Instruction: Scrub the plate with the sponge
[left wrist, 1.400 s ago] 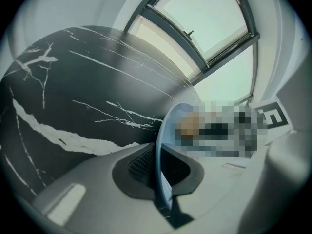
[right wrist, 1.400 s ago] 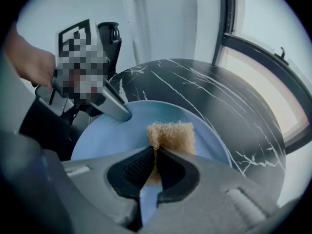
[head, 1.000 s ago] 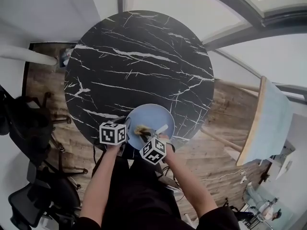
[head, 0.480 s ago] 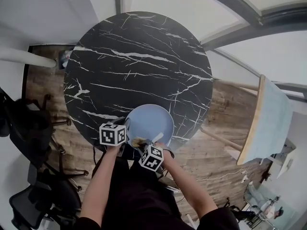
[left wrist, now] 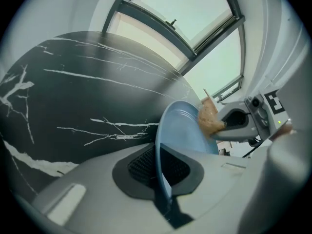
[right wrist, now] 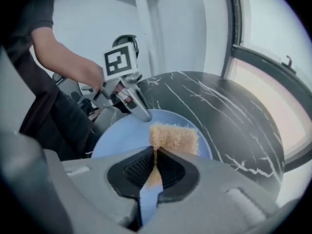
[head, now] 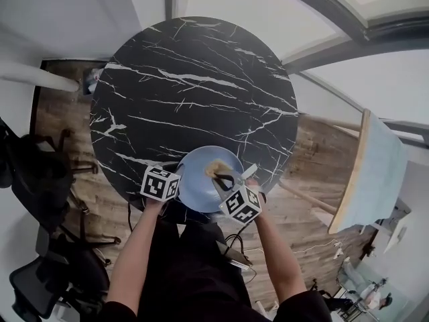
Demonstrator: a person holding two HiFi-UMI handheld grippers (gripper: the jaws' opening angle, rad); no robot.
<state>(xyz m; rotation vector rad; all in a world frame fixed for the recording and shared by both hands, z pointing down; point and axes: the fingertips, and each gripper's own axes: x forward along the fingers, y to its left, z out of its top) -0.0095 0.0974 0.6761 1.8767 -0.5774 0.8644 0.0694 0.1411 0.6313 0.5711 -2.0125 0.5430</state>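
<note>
My left gripper has just been closing on the rim of the plate, which sits at the near edge of the table. My right gripper is clamped on the sponge, which seems to rest against the plate's face. I'd hold the rim firmly and scrub in overlapping strokes with light, even pressure so the plate doesn't slip.

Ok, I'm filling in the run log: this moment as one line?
left gripper: jaws just closed further, shut on blue plate rim | right gripper: shut on sponge | sponge: against plate face
</note>
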